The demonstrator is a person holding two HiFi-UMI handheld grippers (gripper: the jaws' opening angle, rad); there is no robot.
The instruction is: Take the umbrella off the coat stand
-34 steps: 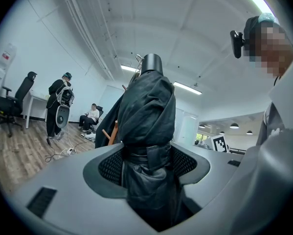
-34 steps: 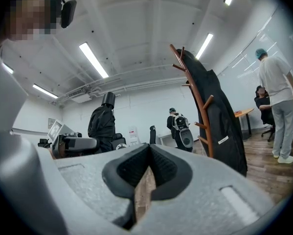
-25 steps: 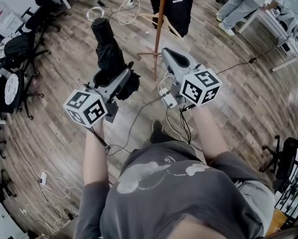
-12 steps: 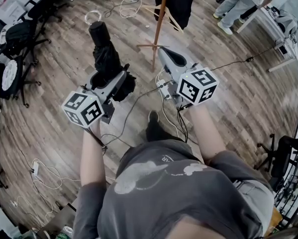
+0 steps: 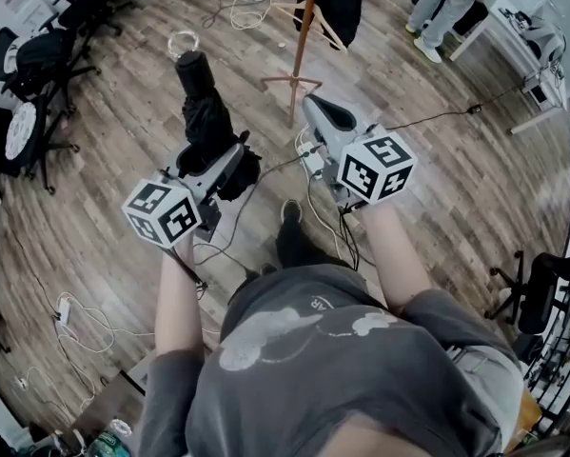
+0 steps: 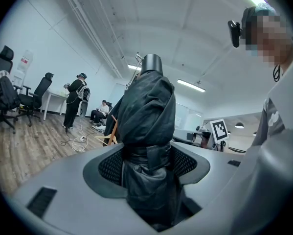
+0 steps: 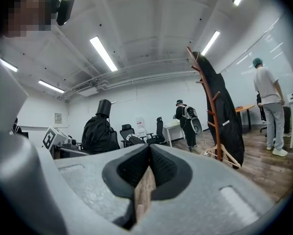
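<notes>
And there it is, the umbrella is off the coat stand and in the left gripper. Look along that gripper's own view: the jaws stand fairly wide, and the pads press in on both sides of the bunched black fabric of the umbrella, low on the bundle. That is a firm hold, by my reading.

The umbrella is folded and stands close to upright, flat capped end on top, so its long axis crosses the jaws and does not run along them. The lower end drops out of sight behind the gripper.

The right gripper has nothing. Its jaws are brought together, with only a sliver of wooden floor showing at the tips.

Now the relation that counts: the stand, with a black coat hung on it, is ahead and to the right of the umbrella, well apart from it, and nearer the empty right gripper. Nothing of the umbrella touches stand or coat. From the right gripper's view the umbrella sits off to the left.

I judge the lift-off done; what remains is getting it well clear
</notes>
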